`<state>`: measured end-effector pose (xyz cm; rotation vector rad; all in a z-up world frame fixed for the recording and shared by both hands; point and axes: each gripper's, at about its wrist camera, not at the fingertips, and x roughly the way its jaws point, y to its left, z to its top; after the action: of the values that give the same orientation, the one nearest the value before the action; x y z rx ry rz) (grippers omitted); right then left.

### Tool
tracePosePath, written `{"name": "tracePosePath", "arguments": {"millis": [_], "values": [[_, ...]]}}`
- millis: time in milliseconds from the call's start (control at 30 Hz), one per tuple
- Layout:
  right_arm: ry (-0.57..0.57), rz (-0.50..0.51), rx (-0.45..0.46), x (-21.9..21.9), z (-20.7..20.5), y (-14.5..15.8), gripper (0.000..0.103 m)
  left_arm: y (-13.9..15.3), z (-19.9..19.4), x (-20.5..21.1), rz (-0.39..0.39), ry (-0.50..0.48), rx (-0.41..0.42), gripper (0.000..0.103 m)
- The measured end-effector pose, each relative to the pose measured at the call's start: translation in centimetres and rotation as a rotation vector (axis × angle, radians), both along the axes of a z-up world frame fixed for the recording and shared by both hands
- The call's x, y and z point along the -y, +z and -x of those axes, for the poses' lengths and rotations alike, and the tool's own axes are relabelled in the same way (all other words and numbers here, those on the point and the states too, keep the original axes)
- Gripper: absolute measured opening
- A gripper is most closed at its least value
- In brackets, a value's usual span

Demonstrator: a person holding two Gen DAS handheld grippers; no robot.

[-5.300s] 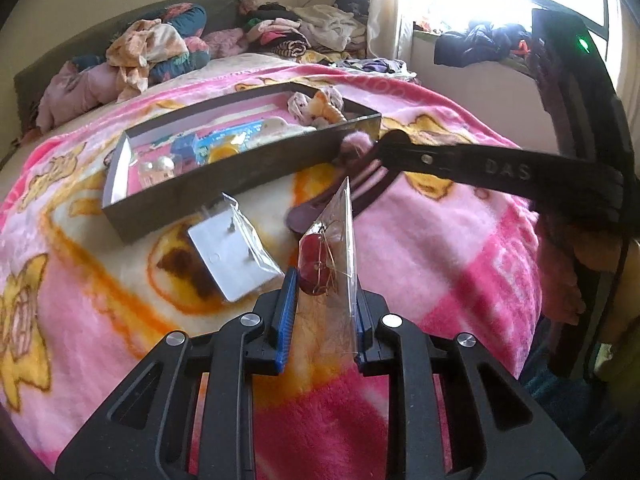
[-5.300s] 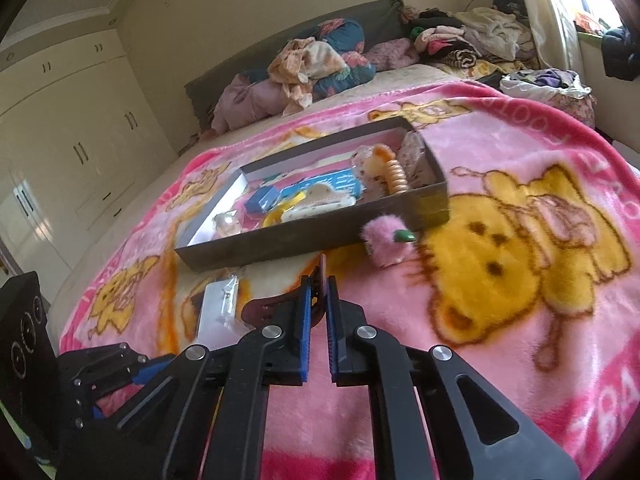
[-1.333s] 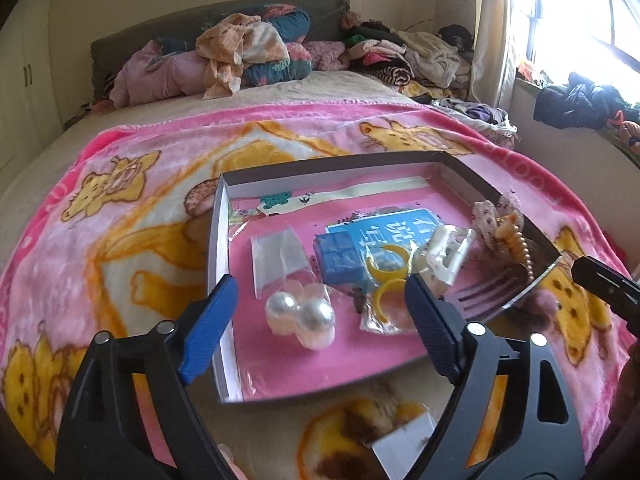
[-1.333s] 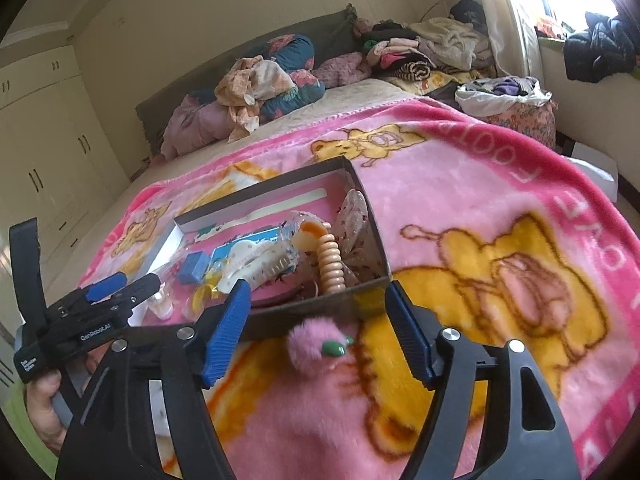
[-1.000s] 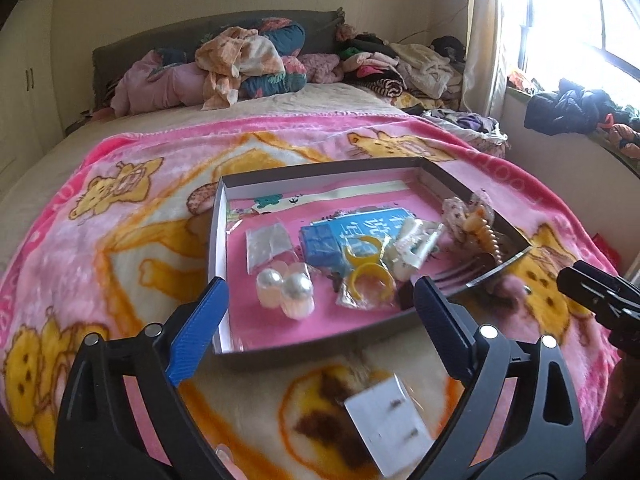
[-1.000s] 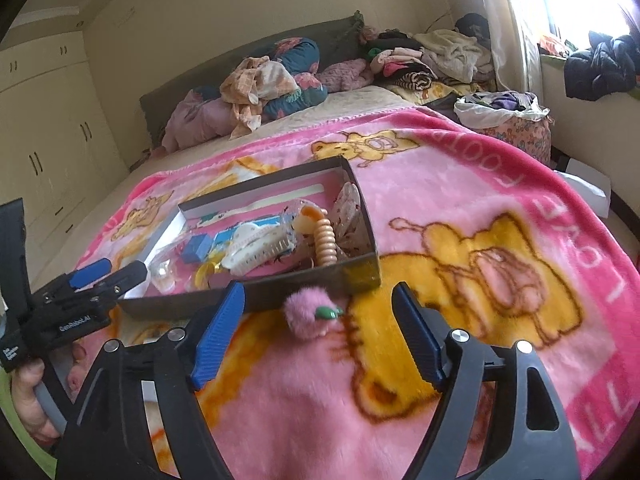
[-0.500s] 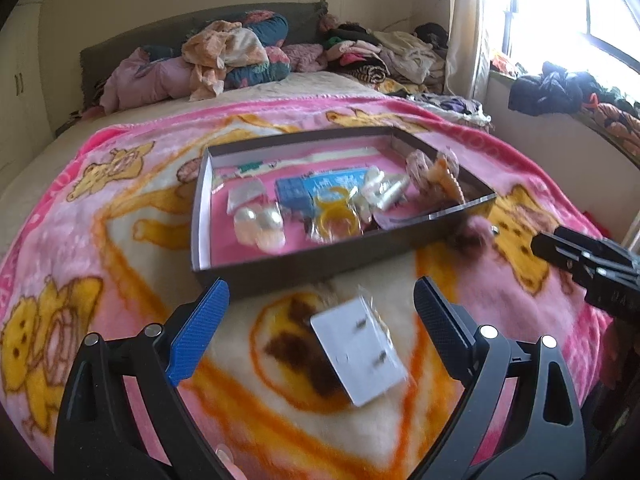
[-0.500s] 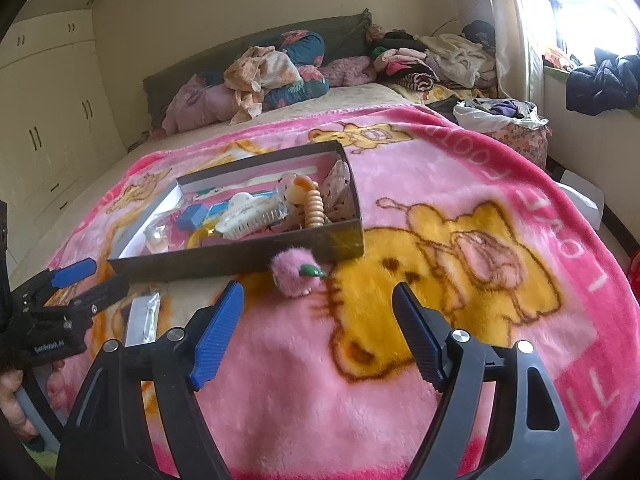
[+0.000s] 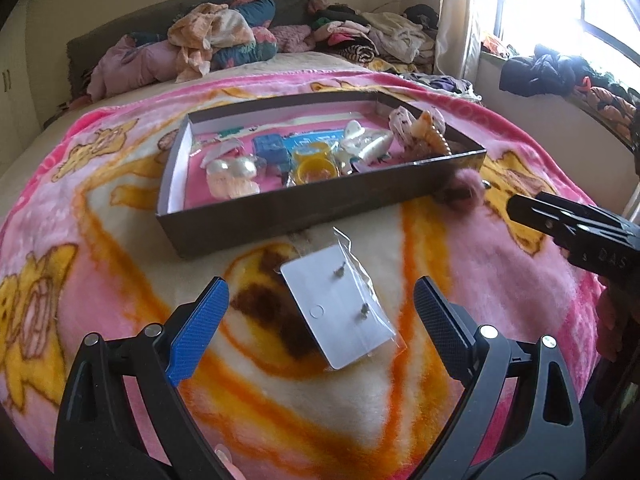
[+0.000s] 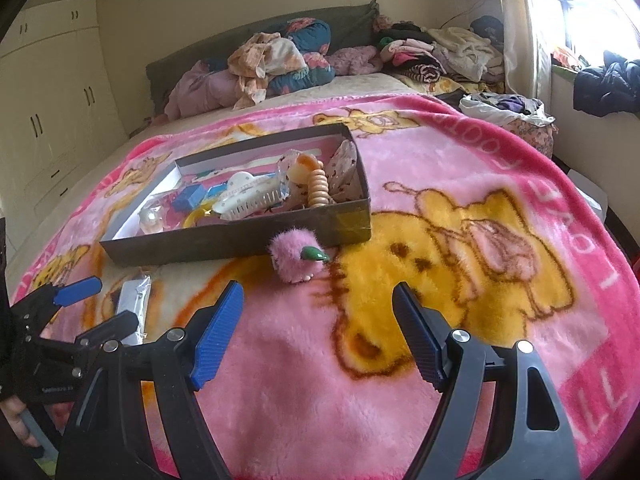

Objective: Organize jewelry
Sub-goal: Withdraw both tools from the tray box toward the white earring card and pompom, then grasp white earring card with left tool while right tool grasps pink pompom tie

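Left tool point(image 9: 320, 320) gapes — earring packet point(image 9: 340, 312) beneath, box point(image 9: 280, 208) beyond.

Count: 1 dark box point(image 9: 304, 216), 1 bagged earring card point(image 9: 340, 312) holding 2 studs, 1 pink pompom point(image 10: 296, 260), 2 pearl balls point(image 9: 232, 168), 2 yellow rings point(image 9: 314, 164).

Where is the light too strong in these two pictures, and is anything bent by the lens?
Left wrist view: the window at upper right is washed out white; the box edges curve. Right wrist view: the same window glares, and the wardrobe bows near the picture's rim.
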<state>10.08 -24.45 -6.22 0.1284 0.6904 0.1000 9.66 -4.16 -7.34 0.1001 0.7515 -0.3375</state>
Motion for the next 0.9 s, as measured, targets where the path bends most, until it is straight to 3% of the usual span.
{"name": "tracePosePath", "arguments": {"millis": [233,600,733,900], "values": [[0.043,0.023,-0.024,-1.0,-2.1,-0.6,0.074,-1.0,-0.2,0.9,0.012,-0.027,-0.033,0.085],[0.054,0.026,-0.088,-1.7,-5.3,-1.8,0.054,-1.8,-1.1,1.6,-0.01,-0.016,-0.06,0.073],[0.053,0.013,-0.101,-1.5,-6.0,-2.0,0.037,-1.8,-1.1,1.7,-0.019,-0.01,-0.062,0.061],[0.051,-0.019,-0.096,-0.9,-5.7,-1.9,0.029,-1.8,-1.2,1.6,-0.015,-0.012,-0.062,0.043]]}}
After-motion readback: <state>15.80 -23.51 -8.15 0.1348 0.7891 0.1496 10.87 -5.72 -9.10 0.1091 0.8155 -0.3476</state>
